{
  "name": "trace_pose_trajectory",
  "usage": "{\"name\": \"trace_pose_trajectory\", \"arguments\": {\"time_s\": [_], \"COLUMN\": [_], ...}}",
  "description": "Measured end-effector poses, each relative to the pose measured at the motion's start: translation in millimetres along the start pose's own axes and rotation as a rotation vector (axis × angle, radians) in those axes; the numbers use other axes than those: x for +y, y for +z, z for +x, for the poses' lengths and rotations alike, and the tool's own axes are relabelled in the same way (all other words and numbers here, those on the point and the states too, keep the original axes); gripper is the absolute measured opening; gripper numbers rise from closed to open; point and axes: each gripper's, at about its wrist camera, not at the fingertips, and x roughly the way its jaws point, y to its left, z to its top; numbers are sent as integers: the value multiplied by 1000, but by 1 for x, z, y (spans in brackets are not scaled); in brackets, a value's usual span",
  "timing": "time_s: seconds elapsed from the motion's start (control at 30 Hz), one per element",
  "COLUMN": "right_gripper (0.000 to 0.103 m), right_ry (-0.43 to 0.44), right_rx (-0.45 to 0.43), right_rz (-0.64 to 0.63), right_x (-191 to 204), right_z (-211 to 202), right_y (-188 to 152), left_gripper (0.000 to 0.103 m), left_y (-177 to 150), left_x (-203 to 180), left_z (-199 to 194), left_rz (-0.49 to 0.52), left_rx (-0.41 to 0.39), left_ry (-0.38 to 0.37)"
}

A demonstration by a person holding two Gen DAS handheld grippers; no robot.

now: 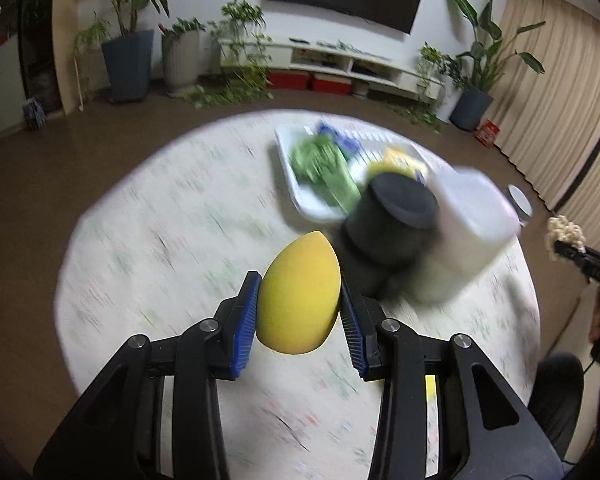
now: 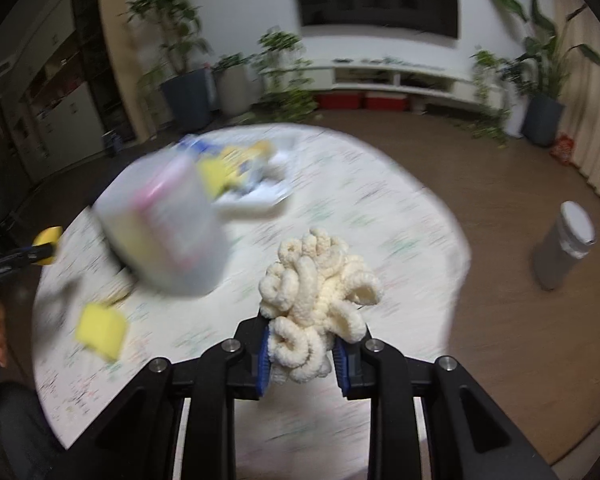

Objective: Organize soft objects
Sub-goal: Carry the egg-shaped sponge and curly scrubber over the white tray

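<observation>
Currently the left claw (image 1: pixel 300 304) clamps a smooth yellow egg-shaped sponge (image 1: pixel 299 294), long axis pointing toward 1 o'clock, above the desk (image 1: pixel 148 240). The right claw (image 2: pixel 302 354) clamps a cream looped chenille bundle (image 2: pixel 316 296), fluffy and shapeless. From the left claw, the translucent plastic container (image 1: pixel 472 220) and the black cylinder (image 1: pixel 396 220) lie at 1 o'clock, blurred. Beyond them, a white tray (image 1: pixel 300 196) holds green and yellow items. The left claw appears nearer the tray.

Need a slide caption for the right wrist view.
Right gripper clamps a cream chenille scrunchie above the round table.
</observation>
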Motion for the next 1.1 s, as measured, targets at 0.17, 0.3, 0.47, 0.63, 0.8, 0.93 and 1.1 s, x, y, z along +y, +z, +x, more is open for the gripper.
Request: {"name": "trace_pose_trajectory", "arguments": {"time_s": [0.17,0.3,0.47,0.63,0.8,0.93,1.1], "right_gripper": [27,27,27,27,27,27,27], "right_ry": [-80,-109,-96,-33,48,100,149], "right_rx": [-25,-37,-28,13,89,146,180], "right_rz": [27,10,-44,-114,-205,-293,-377], "right_x": [-51,-68,-57,-20,30,69,105], "right_z": [6,21,55,97,149,187,215], "right_y": [58,105,158,190,197,195,190], "left_gripper": [36,36,36,36,36,36,36], "left_y": [59,99,139,154,157,154,146], "left_x": [10,2,-27,-57,-73,-83,-95], "left_z": [5,22,62,110,145,170,194], "left_rz": [49,92,166,231,281,345,410], "left_rx": [-22,-14,35,131,207,275,342], "left_ry": [49,52,0,-26,-36,-52,-74]}}
